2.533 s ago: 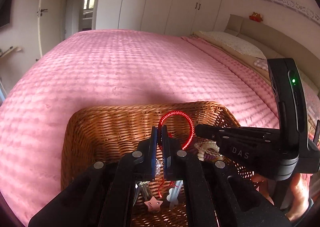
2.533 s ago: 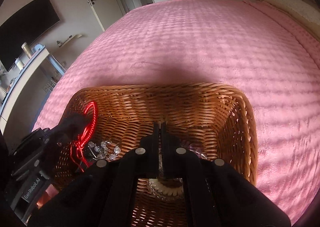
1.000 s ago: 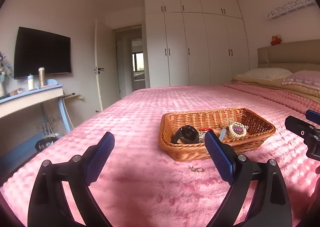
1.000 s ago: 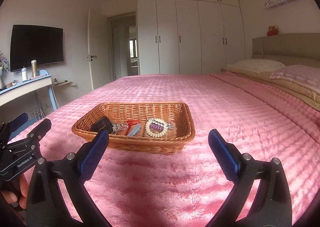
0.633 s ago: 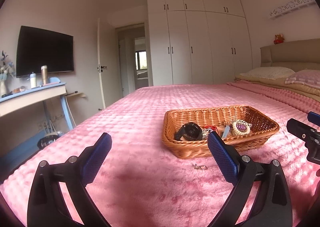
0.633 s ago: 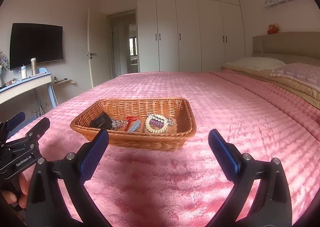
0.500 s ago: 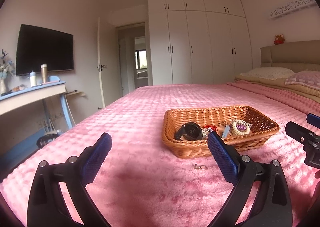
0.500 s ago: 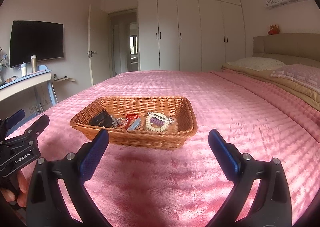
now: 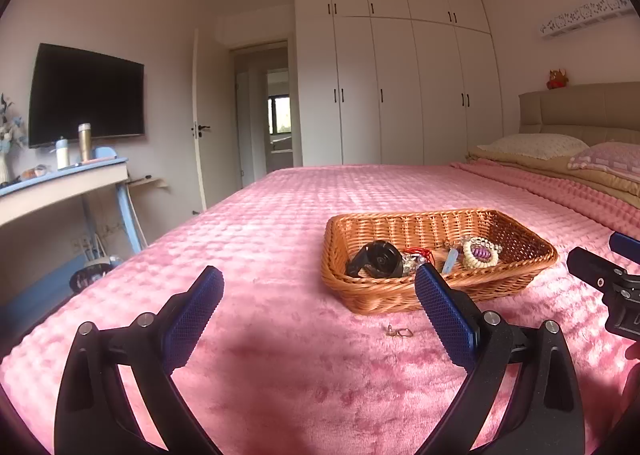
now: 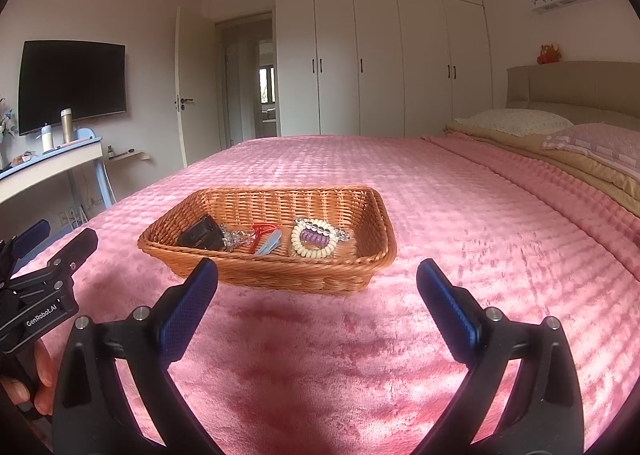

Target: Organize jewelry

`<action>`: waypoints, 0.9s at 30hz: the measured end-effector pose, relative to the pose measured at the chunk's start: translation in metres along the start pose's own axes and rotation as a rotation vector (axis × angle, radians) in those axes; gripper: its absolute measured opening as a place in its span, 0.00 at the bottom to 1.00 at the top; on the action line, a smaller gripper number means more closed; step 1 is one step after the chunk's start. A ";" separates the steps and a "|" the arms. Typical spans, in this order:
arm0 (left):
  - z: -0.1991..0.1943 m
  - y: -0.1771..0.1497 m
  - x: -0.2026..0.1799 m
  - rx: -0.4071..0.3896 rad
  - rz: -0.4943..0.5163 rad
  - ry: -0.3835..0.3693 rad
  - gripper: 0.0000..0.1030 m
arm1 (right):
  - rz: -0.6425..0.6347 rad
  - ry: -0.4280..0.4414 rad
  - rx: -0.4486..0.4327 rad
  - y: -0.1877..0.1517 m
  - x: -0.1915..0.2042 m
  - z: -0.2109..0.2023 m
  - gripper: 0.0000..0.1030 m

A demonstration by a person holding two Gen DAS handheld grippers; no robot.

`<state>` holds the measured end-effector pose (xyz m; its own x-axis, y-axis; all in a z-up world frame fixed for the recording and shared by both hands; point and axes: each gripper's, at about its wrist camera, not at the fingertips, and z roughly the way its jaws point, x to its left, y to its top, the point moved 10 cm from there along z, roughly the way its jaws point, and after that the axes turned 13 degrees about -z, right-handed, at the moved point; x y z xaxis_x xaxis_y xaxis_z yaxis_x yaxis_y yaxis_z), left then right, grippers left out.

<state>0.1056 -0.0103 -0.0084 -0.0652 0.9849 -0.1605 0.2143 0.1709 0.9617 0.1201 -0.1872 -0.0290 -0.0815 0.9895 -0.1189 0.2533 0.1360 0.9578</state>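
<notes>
A wicker basket [image 9: 516, 233] sits on the pink bedspread [image 9: 280, 215]; it also shows in the right wrist view [image 10: 372, 199]. It holds a black round item [image 9: 378, 259], a red cord bracelet [image 9: 420, 253], a pale blue clip [image 9: 451, 259] and a beaded bracelet around a purple coil [image 9: 480, 253]. A small metal earring [image 9: 399, 331] lies on the bedspread just in front of the basket. My left gripper [image 9: 318, 297] is open and empty, back from the basket. My right gripper [image 10: 318, 291] is open and empty, also short of the basket.
Pillows [image 10: 516, 122] and a headboard [image 10: 572, 87] are at the right. A desk [image 9: 60, 179] with bottles and a wall TV [image 9: 86, 95] stand at the left. White wardrobes [image 9: 400, 83] and a doorway [image 9: 264, 115] are behind.
Both grippers have let go of jewelry inside the basket, opened and drawn back to a low view across the bed. In the last half second they barely moved.
</notes>
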 end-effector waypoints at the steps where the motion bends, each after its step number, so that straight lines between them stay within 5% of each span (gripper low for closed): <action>1: 0.000 0.000 0.000 0.000 0.000 0.000 0.91 | 0.000 0.000 0.001 0.000 0.000 0.000 0.92; 27: -0.001 0.000 0.000 0.001 -0.001 0.002 0.91 | 0.012 0.011 0.018 -0.005 -0.001 0.006 0.92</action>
<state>0.1045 -0.0107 -0.0084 -0.0673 0.9847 -0.1609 0.2151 0.1718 0.9614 0.1245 -0.1882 -0.0350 -0.0890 0.9906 -0.1041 0.2719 0.1247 0.9542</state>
